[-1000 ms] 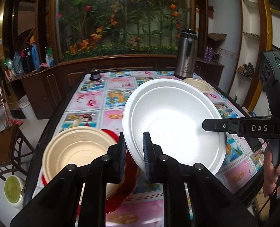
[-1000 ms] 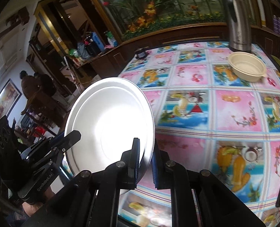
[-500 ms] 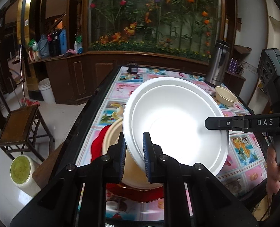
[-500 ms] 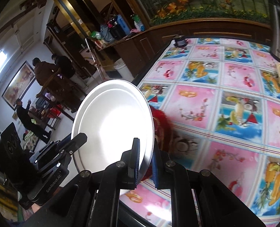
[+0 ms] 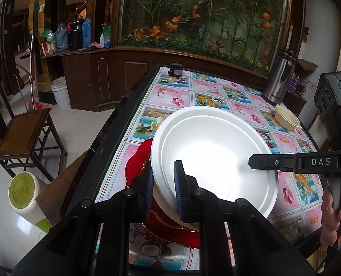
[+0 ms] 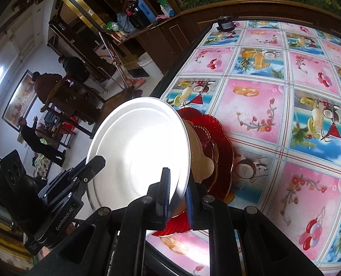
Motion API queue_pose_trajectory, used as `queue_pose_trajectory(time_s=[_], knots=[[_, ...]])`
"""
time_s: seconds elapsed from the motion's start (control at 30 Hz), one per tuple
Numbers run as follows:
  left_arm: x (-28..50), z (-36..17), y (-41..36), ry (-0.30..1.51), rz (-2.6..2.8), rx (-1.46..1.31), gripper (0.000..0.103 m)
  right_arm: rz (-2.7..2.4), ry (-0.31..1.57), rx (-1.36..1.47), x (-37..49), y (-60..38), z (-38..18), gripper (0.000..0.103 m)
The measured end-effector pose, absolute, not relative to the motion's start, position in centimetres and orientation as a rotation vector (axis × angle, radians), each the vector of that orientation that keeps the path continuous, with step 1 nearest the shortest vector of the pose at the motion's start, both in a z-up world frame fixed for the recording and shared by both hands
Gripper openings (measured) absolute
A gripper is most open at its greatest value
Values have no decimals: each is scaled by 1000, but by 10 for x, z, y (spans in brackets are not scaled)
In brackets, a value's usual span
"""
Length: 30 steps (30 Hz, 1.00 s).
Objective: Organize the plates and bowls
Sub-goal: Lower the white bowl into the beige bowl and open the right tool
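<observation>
Both grippers hold one white foam plate [image 5: 216,158] by opposite rims. My left gripper [image 5: 163,188] is shut on its near-left rim; my right gripper [image 6: 177,195] is shut on the other rim and shows as a black finger [image 5: 285,162] in the left wrist view. The plate [image 6: 138,151] hovers tilted over a red plate [image 5: 136,163] at the table's near-left corner, with a beige bowl [image 6: 200,158] on the red plate [image 6: 218,151], mostly hidden under the white plate. A second beige bowl [image 5: 286,120] sits far right.
The table [image 5: 170,99] has a pink and blue picture cloth and a dark edge. A steel thermos [image 5: 279,78] stands at the far right, a small dark jar [image 5: 176,71] at the far edge. A wooden chair [image 5: 23,128] and a green-topped container [image 5: 25,195] stand left on the floor.
Both grippers have carried the white plate left and down, over the red plate and beige bowl. The bowl is now almost fully covered by it.
</observation>
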<state>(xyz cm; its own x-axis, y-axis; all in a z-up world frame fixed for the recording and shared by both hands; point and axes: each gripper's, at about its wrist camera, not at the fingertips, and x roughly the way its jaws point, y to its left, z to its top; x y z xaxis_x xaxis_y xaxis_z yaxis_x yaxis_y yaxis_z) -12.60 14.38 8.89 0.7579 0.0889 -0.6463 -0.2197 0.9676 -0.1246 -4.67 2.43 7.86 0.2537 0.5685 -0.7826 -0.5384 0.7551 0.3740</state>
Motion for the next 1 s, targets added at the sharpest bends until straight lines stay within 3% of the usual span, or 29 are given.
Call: queue_pose_trajectory(time_s=[0.8, 1.0], knots=[[-122, 83, 146, 713, 173, -213, 14, 735, 1077, -2, -45, 31, 71, 14], [-123, 84, 146, 710, 173, -212, 14, 740, 1067, -6, -47, 31, 73, 23]])
